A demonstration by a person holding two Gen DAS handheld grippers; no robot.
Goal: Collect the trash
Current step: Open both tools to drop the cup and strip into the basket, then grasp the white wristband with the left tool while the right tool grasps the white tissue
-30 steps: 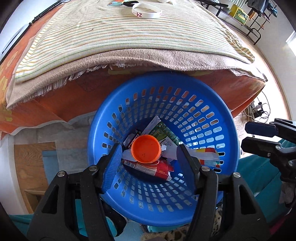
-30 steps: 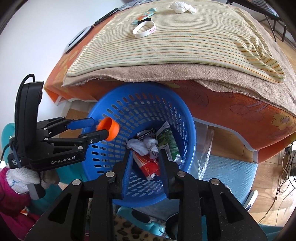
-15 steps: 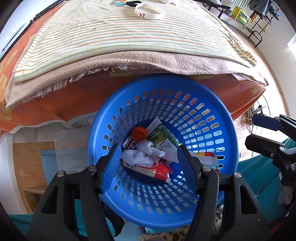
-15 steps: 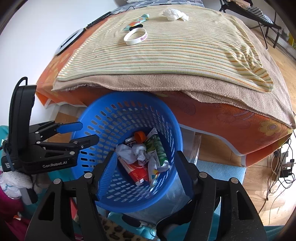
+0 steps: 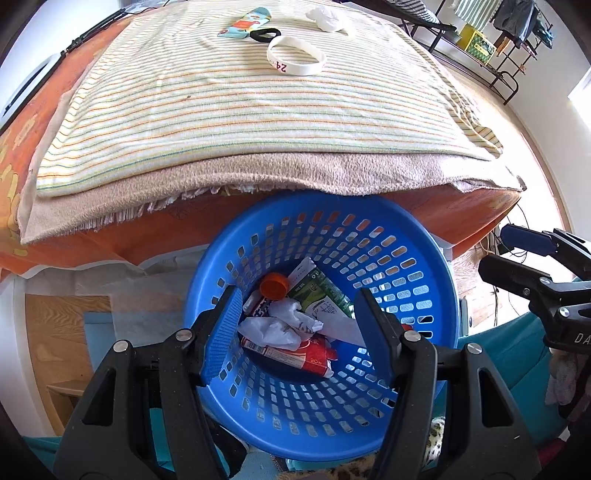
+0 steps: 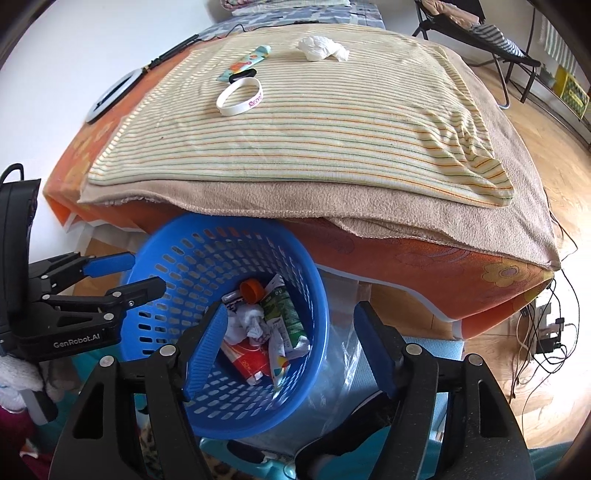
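Note:
A blue perforated basket (image 5: 424, 295) (image 6: 184, 266) stands on the floor against the bed. In it lie an orange cap (image 5: 274, 285) (image 6: 252, 290), crumpled tissue (image 5: 284, 325), a red carton (image 5: 295, 354) and a green carton (image 5: 321, 291). My left gripper (image 5: 297, 310) (image 6: 146, 273) hangs open over the basket, holding nothing. My right gripper (image 6: 291, 317) (image 5: 498, 249) hovers at the basket's right rim, jaws opening, nothing between them. On the bed's far end lie a white tissue wad (image 5: 327, 18) (image 6: 321, 48), a colourful wrapper (image 5: 245, 25) (image 6: 245, 64), a black hair tie (image 5: 264, 35) and a white wristband (image 5: 297, 59) (image 6: 240, 98).
The bed carries a striped cloth (image 6: 295, 140) over a beige blanket (image 6: 258, 199). A ring light (image 6: 110, 96) lies at its left edge. A clear plastic bag (image 6: 343, 354) sits right of the basket. Cables (image 6: 543, 332) trail on the wooden floor, with a chair (image 6: 480, 26) behind.
The orange cap left the tips of my left gripper and now lies in the basket. My right gripper's jaws have spread wide, and its view has tilted up toward the bed.

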